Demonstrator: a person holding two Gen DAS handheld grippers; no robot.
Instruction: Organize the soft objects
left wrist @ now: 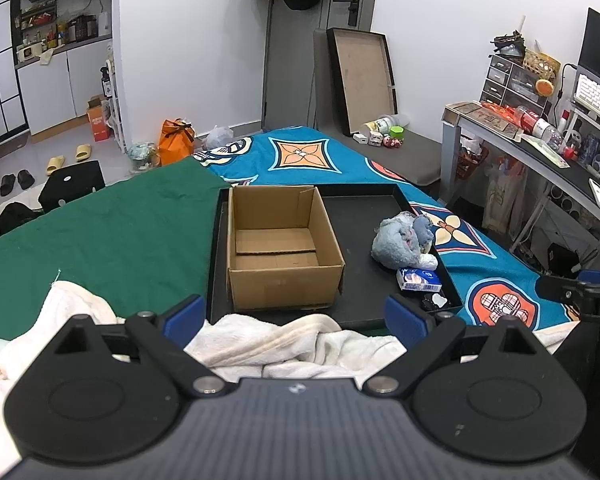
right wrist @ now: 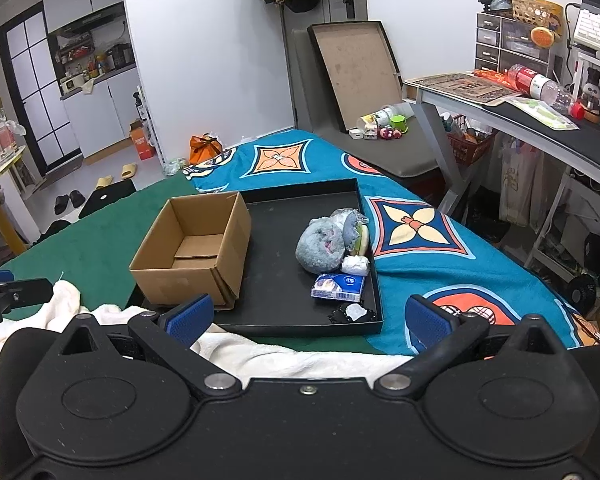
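White fleece blanket [left wrist: 284, 340] lies crumpled directly under and ahead of both grippers, at the near edge of the bed. Left gripper [left wrist: 294, 316]: jaws spread wide, nothing between the blue pads [left wrist: 184, 316]; it hangs just above the blanket. Right gripper [right wrist: 308, 320]: jaws likewise wide apart and empty, over the same blanket, blue pads [right wrist: 428, 322] clear of the fabric as far as can be seen.

Ahead of both: black tray [right wrist: 276, 296] on the bed, straddling the green cloth [left wrist: 112, 232] and the teal patterned cover [right wrist: 472, 276]. Open cardboard box [left wrist: 280, 248] sits in the tray's left part, empty inside, flaps down. On the tray's right side, a grey-blue plush bundle [right wrist: 322, 246], touching a small white wad [right wrist: 355, 266]; just in front of them a blue-and-white tissue pack [right wrist: 338, 286], and a small black-and-white item [right wrist: 352, 314] at the near right corner, too small to identify.

Soft items lie ahead-right of the left gripper and straight ahead of the right gripper, well apart from both.
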